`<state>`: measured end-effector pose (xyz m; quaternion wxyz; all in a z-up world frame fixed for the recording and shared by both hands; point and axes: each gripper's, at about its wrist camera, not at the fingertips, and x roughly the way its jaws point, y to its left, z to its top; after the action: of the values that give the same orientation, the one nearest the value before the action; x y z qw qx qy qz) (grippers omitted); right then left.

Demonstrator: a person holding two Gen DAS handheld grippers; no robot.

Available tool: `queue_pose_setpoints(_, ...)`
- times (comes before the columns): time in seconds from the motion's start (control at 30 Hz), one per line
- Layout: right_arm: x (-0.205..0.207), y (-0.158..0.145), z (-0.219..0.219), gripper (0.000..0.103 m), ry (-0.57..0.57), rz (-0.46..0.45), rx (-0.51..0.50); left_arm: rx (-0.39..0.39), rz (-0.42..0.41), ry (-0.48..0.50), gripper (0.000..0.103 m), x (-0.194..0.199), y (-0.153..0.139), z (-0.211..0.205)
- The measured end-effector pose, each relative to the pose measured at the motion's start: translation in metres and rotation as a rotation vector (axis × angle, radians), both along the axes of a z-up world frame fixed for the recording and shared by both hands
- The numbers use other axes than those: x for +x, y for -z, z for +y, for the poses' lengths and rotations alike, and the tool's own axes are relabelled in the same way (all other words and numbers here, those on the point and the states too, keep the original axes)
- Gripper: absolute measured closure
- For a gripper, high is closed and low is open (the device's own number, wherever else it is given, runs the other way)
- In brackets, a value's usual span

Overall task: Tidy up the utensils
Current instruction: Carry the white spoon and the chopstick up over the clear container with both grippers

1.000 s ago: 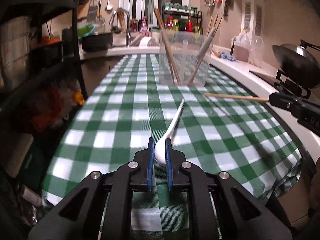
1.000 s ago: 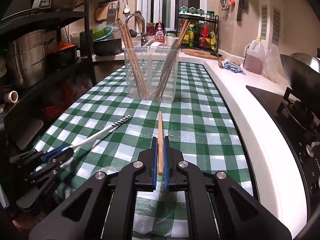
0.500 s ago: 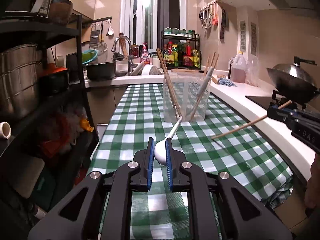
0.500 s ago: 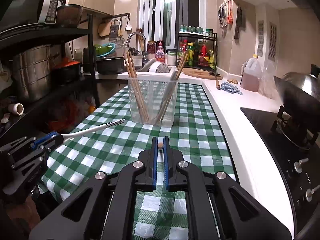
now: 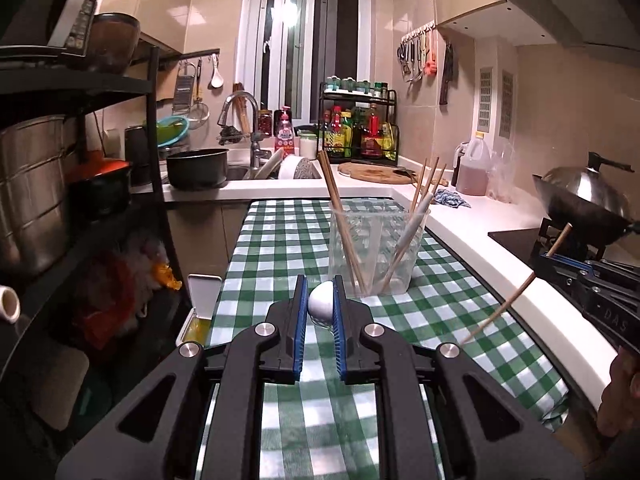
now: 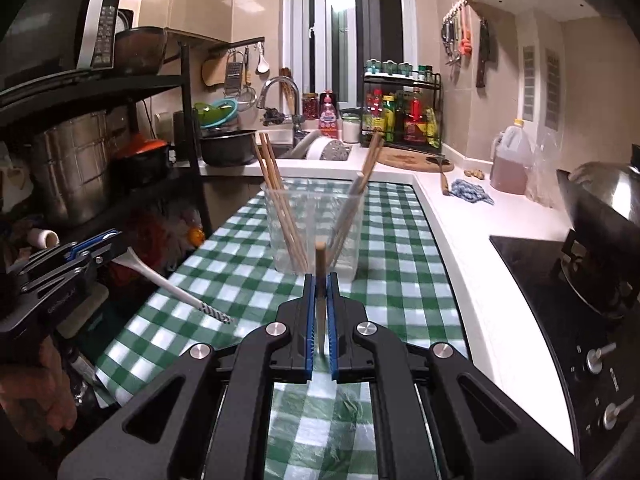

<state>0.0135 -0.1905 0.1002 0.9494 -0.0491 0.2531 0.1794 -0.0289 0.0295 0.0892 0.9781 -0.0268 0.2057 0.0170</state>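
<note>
Left wrist view: left gripper (image 5: 321, 305) clamped on one white ceramic spoon (image 5: 321, 305), clear of green-checked tablecloth (image 5: 276, 248). At 1 o'clock, one clear plastic holder (image 5: 378, 252) with chopsticks. Right wrist view: right gripper (image 6: 321, 300) clamped on one wooden chopstick (image 6: 320, 268), holder at 12.

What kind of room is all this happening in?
A small home kitchen, by the look of it: a sink with a faucet, a wok on the stove, and a rack of sauce bottles on the counter.
</note>
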Motion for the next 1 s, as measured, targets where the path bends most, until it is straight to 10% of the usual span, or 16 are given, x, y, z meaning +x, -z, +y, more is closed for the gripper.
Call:
queue_pose_setpoints(0.53,0.040,-0.036,0.013,0.097,-0.003,0.019,0.000,0.011,0.145,0.082,0.091,0.064,-0.048,0.013)
queue_pose_setpoints(1.0,0.097,-0.142,0.037,0.097,0.000,-0.128,0.004,-0.015,0.022,0.137,0.091,0.128,-0.154,0.026)
